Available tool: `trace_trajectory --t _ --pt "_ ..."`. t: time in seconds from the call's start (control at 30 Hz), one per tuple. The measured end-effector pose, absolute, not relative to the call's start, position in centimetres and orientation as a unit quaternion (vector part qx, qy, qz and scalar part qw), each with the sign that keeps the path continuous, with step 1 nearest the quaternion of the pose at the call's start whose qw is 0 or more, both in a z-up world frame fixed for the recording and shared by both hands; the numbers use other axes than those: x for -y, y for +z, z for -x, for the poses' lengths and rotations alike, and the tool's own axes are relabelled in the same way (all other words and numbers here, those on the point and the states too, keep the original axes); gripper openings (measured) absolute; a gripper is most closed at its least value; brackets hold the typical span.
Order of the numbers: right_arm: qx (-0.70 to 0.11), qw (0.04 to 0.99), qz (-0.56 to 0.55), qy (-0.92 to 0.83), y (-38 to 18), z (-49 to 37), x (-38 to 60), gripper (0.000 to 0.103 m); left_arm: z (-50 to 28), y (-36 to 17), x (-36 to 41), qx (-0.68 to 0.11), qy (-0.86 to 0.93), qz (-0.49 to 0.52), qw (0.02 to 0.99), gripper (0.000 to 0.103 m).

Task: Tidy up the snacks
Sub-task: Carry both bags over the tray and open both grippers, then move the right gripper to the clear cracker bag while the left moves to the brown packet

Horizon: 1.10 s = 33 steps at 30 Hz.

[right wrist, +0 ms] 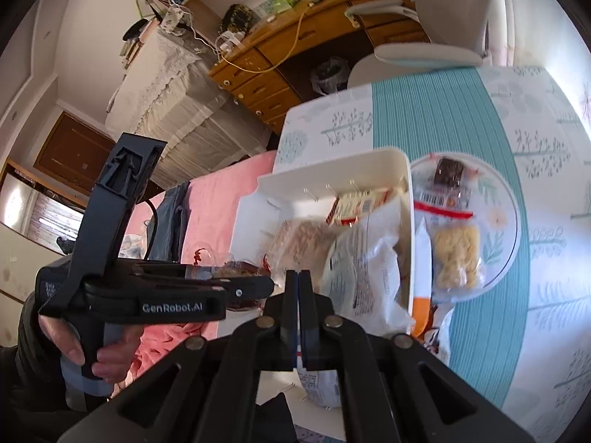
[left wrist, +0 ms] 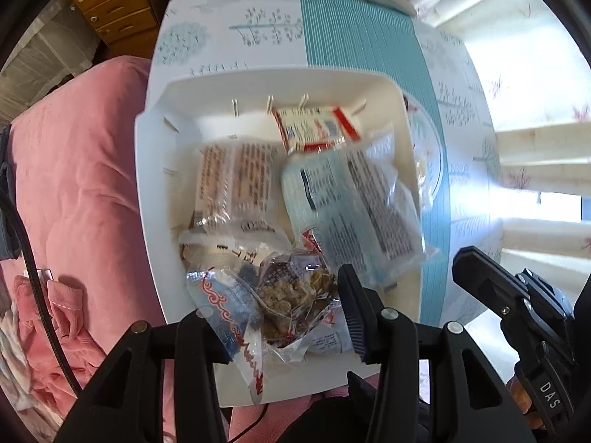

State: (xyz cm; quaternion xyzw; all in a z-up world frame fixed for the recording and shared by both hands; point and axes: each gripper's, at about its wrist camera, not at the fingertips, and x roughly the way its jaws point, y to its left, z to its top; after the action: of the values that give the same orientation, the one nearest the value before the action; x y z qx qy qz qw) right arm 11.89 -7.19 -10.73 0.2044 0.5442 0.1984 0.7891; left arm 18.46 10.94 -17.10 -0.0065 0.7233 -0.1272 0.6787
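Observation:
A white bin (left wrist: pixel 155 170) stands on the table and holds several snack packets: a large clear one (left wrist: pixel 354 199), a red and white one (left wrist: pixel 314 125) at the far wall, a clear pack of brown pieces (left wrist: pixel 284 291). My left gripper (left wrist: pixel 273 317) hangs open over the bin's near end, its fingers on either side of the brown pack and a red-patterned packet (left wrist: pixel 229 317). My right gripper (right wrist: pixel 298 288) is shut and empty just in front of the bin (right wrist: pixel 332 162). A round plate (right wrist: pixel 509 221) right of the bin holds a noodle pack (right wrist: pixel 458 254) and a dark snack (right wrist: pixel 448 173).
The table has a teal-striped cloth (right wrist: pixel 443 118). A pink bedspread (left wrist: pixel 74 166) lies left of the table. A white chair (right wrist: pixel 424 55) stands at the far end, with a wooden desk (right wrist: pixel 280 59) behind. An orange and white packet (right wrist: pixel 421 269) lies between the bin and the plate.

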Motion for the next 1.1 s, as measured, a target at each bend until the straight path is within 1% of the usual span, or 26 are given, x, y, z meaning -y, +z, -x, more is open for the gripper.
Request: trace_trajectory --t 0.13,0.2,0.27,0.33,0.57,0.67,0.77,0.83,0.9,1.1 --pt "-0.549 0.792 -0.198 0.177 -11.4 -11.1 7.1 0.001 -18.0 -18.1 -10.9 -0.729 -0.132 -0.001 0.671 0.045" --pt "-0.55 0.795 -0.198 0.161 -11.6 -10.5 7.4 0.002 -17.9 -18.2 -10.9 -0.728 -0.135 -0.006 0.672 0.05" --pt "-0.553 0.796 -0.197 0.148 -11.6 -10.2 7.8 0.002 -17.8 -17.9 -10.8 -0.721 -0.142 -0.005 0.679 0.064" --pt "-0.556 0.798 -0.189 0.134 -11.5 -9.9 8.2 0.002 -17.7 -17.6 -10.9 -0.713 -0.144 0.001 0.686 0.073" --pt "-0.558 0.806 -0.171 0.099 -11.0 -8.9 10.2 0.004 -17.2 -16.0 -10.9 -0.679 -0.16 0.036 0.716 0.074" --pt "-0.56 0.806 -0.168 0.09 -10.9 -8.7 11.3 0.008 -16.5 -15.3 -10.9 -0.663 -0.162 0.047 0.73 0.074" --pt "-0.56 0.807 -0.163 0.088 -10.8 -8.7 12.1 0.015 -15.5 -14.8 -10.7 -0.65 -0.164 0.057 0.74 0.074" --pt "-0.559 0.808 -0.161 0.089 -10.7 -8.6 12.8 0.024 -14.8 -14.6 -10.5 -0.647 -0.163 0.061 0.743 0.074" --pt "-0.559 0.809 -0.158 0.094 -10.7 -8.6 13.6 0.027 -14.2 -14.4 -10.0 -0.645 -0.159 0.063 0.745 0.074" --pt "-0.566 0.803 -0.135 0.127 -11.1 -8.8 16.2 0.03 -12.0 -14.0 -7.3 -0.632 -0.135 0.082 0.758 0.074"
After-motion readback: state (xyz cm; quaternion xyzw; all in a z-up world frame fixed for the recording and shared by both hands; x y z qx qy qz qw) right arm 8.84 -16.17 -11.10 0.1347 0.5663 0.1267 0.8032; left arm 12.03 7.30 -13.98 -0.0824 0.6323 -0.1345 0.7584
